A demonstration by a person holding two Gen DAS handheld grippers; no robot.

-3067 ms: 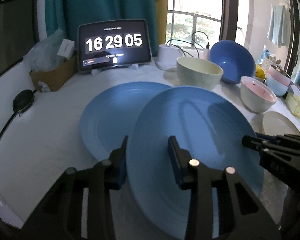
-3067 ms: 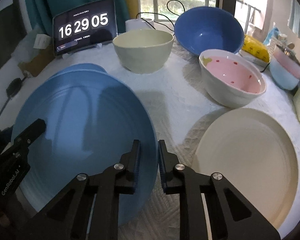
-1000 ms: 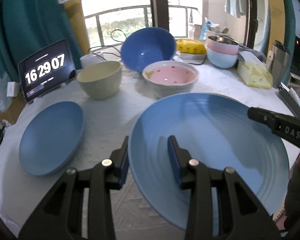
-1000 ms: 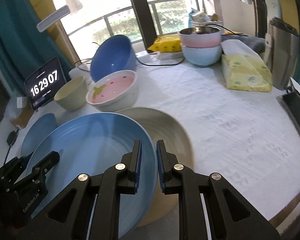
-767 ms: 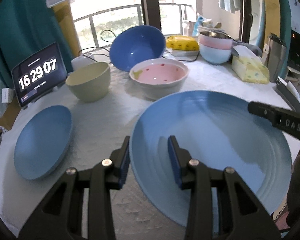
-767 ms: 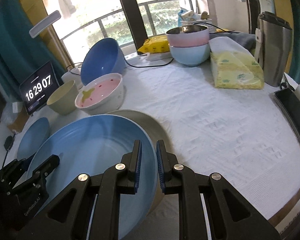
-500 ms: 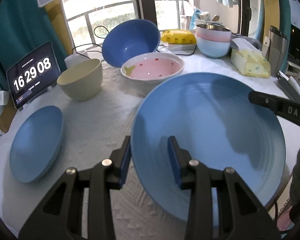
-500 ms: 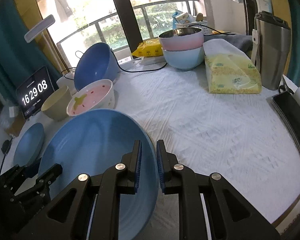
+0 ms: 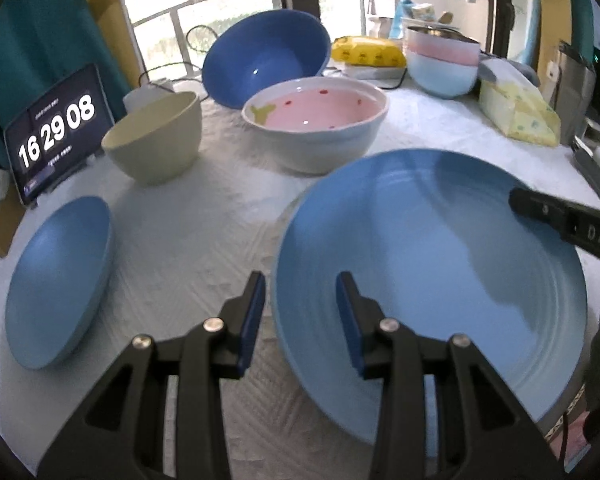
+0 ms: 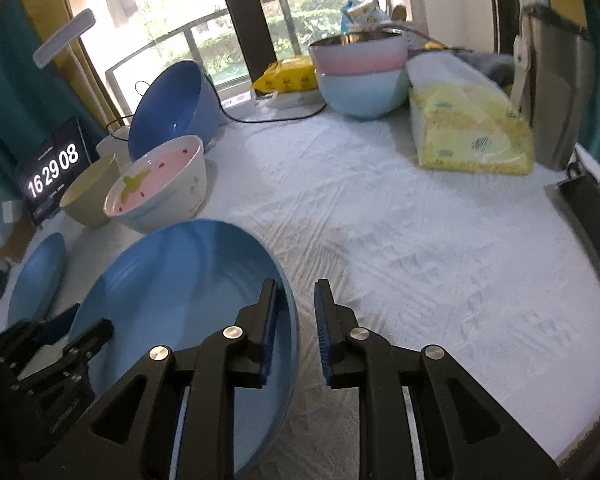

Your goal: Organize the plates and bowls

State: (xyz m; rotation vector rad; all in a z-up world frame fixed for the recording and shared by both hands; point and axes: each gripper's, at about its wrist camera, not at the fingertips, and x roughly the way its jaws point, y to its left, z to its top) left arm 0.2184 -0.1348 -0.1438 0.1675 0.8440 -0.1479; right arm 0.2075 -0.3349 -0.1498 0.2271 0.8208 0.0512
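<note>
Carried right from above the small plate (image 9: pixel 60 280), the glossy blue plate (image 9: pixel 440 260) had sunk low over the ribbed white cloth (image 10: pixel 420 260), hiding the cream plate seen earlier. The left claw (image 9: pixel 300 312) and right claw (image 10: pixel 296 320) each pinched its rim, jaws narrowly parted. Beyond stood a pink-lined bowl (image 9: pixel 316 120), a cream bowl (image 9: pixel 156 140), a tilted blue bowl (image 9: pixel 264 60) and a clock (image 9: pixel 56 132).
</note>
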